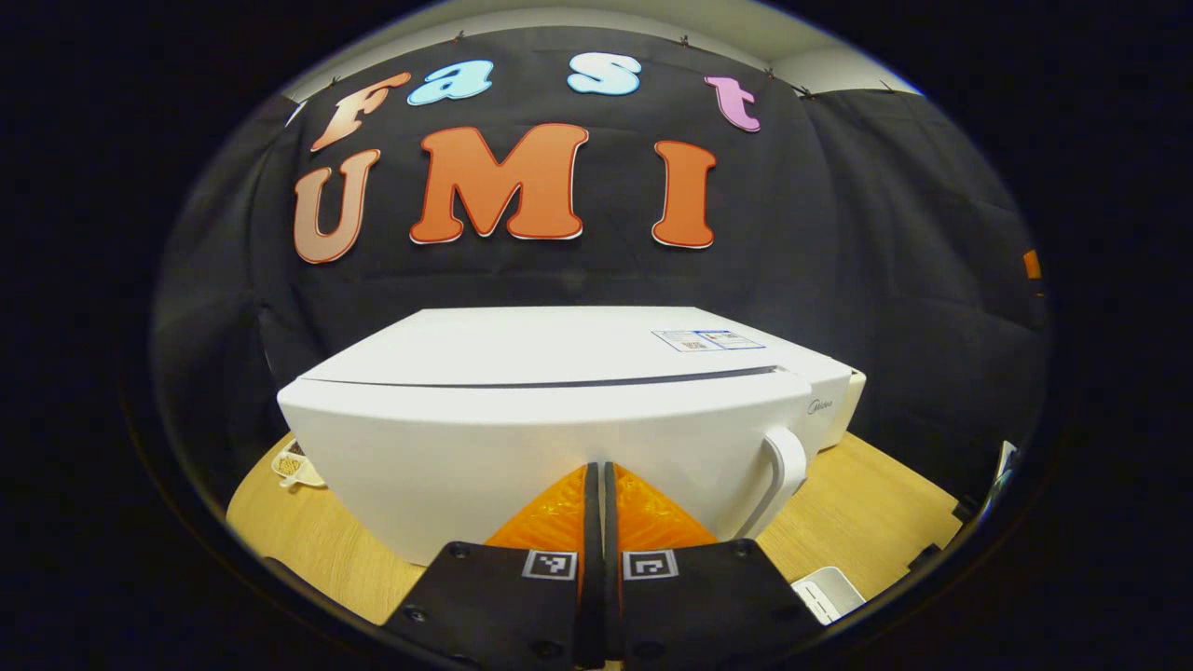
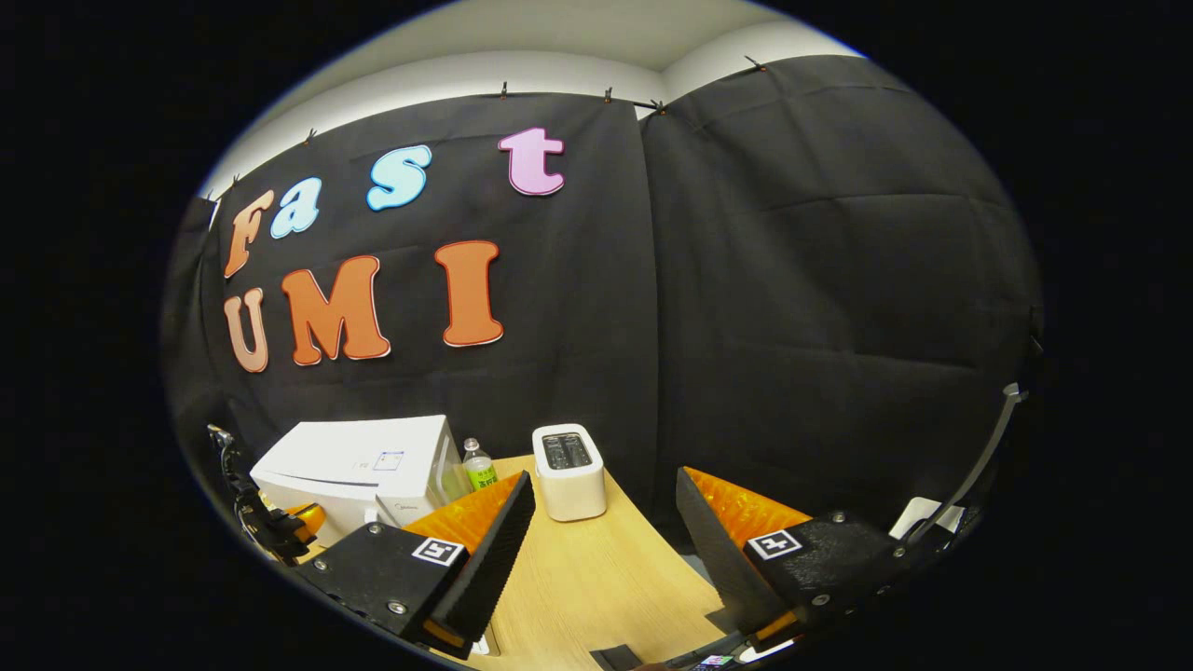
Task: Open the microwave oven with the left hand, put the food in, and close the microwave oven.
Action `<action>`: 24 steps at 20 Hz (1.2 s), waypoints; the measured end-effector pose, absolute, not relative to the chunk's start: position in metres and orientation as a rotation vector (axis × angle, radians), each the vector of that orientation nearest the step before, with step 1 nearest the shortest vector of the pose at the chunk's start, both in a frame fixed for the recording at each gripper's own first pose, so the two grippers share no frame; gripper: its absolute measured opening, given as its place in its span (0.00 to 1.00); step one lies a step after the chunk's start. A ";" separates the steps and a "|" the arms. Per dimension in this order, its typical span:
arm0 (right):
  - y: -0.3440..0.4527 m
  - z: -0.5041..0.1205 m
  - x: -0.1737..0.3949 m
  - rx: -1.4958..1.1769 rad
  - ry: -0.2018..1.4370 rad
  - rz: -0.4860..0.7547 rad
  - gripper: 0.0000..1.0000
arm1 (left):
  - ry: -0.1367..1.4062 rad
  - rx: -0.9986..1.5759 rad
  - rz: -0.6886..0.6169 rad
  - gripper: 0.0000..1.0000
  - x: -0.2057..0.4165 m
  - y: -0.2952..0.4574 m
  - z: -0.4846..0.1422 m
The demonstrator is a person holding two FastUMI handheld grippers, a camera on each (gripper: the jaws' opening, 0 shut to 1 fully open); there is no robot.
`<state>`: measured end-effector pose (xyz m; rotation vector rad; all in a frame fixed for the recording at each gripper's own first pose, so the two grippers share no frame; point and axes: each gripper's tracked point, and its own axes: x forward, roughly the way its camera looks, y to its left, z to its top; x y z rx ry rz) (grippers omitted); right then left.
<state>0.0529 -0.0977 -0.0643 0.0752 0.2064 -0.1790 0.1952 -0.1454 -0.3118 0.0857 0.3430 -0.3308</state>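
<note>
Pressed-together jaws of the left gripper [image 1: 596,522] face the microwave [image 1: 559,438], whose stiff handle [image 1: 781,471] looks the likely hold; right gripper [image 2: 604,536] jaws gape.

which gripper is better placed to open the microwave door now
Left. Its hand-held gripper is shut and right up against the closed microwave, with the handle just beside it. The right one hangs open, far off near the toaster.

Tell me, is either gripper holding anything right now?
Nothing is held. The left gripper is shut and empty before the microwave; the right gripper is open.
</note>
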 end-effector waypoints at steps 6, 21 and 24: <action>-0.101 -0.059 0.054 0.066 0.202 -0.183 0.95 | 0.330 0.138 -0.290 0.04 0.206 -0.147 -0.316; -0.084 -0.024 0.057 0.054 0.142 -0.098 0.95 | 0.292 0.108 -0.360 0.04 0.174 -0.129 -0.157; -0.079 -0.014 0.064 0.052 0.136 -0.080 0.95 | 0.292 0.045 -0.310 0.04 0.164 -0.097 -0.107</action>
